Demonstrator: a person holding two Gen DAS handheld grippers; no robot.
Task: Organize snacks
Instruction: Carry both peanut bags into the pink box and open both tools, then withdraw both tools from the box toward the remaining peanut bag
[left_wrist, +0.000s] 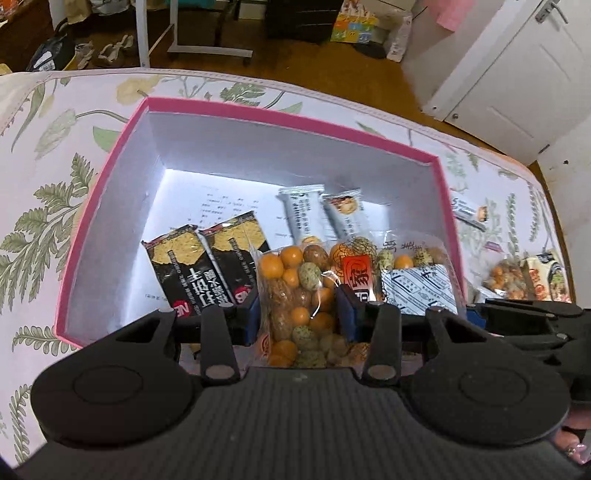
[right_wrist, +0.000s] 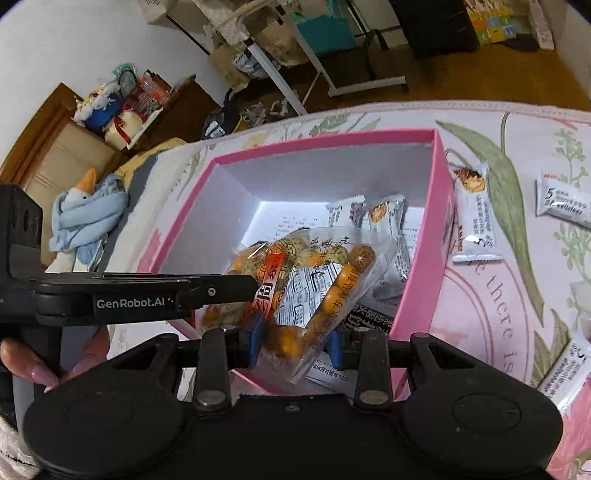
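Note:
A pink box (left_wrist: 280, 114) with a white inside stands on the floral cloth; it also shows in the right wrist view (right_wrist: 417, 295). In it lie two black snack packs (left_wrist: 207, 266) and white bar packs (left_wrist: 303, 218). My left gripper (left_wrist: 299, 317) is shut on a clear bag of orange and green coated nuts (left_wrist: 295, 291), held over the box's near side. My right gripper (right_wrist: 295, 339) is shut on another clear nut bag (right_wrist: 314, 280), held over the box. The left gripper's body (right_wrist: 147, 299) crosses the right wrist view.
White bar packs lie on the cloth right of the box (right_wrist: 474, 218) (right_wrist: 565, 199) (right_wrist: 565, 373). More snack bags (left_wrist: 524, 277) lie at the right in the left wrist view. Past the table edge are a wooden floor, a white door (left_wrist: 517, 74) and clutter.

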